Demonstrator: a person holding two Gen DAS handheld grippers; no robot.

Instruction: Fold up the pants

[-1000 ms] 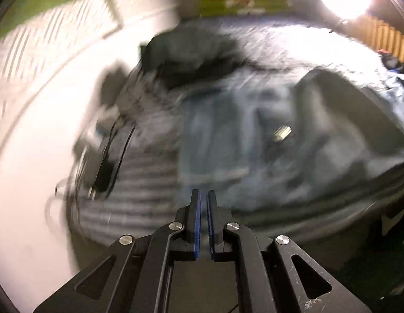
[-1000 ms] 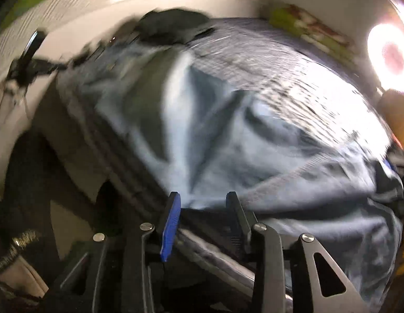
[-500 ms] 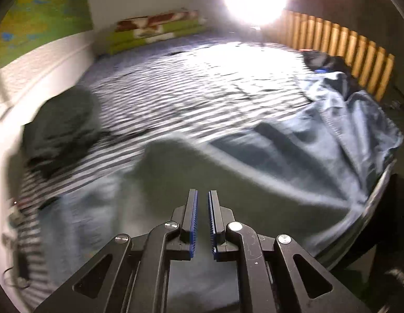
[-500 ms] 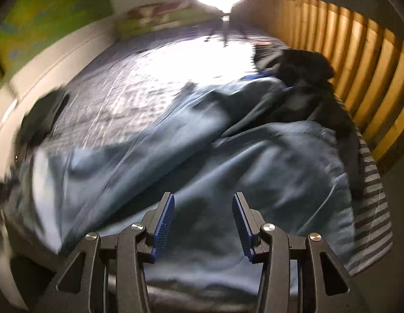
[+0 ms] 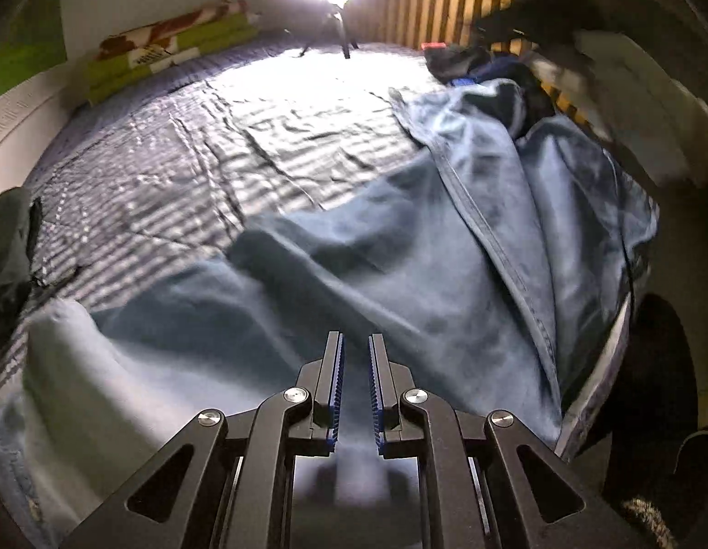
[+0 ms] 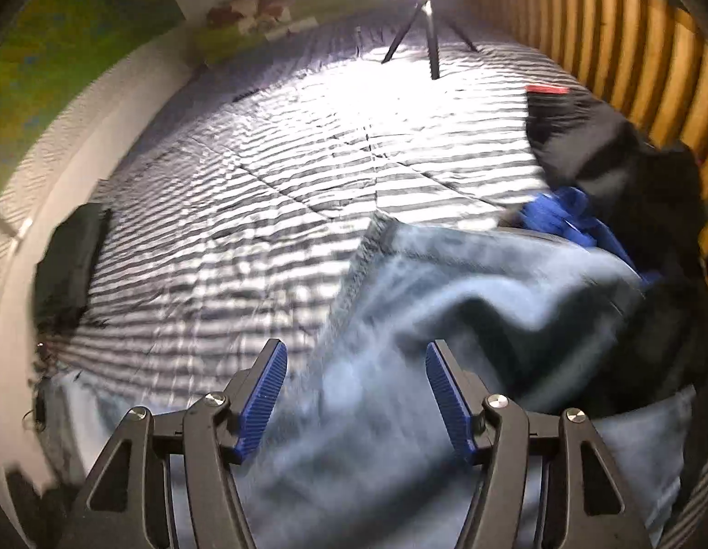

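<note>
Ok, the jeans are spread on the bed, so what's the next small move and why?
Probably lower the right tool, whose jaws have just been opening with nothing gripped, onto the near edge of the jeans and close: the fabric lies rumpled and unfolded on the striped cover.

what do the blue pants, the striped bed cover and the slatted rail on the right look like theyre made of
Pants: likely washed denim, matte, with a stitched raised seam and soft heavy folds.
Striped bed cover: thin woven fabric, probably cotton, slightly shiny under the lamp, finely creased.
Slatted rail: seemingly light wood, smooth, warm yellow-brown.
</note>
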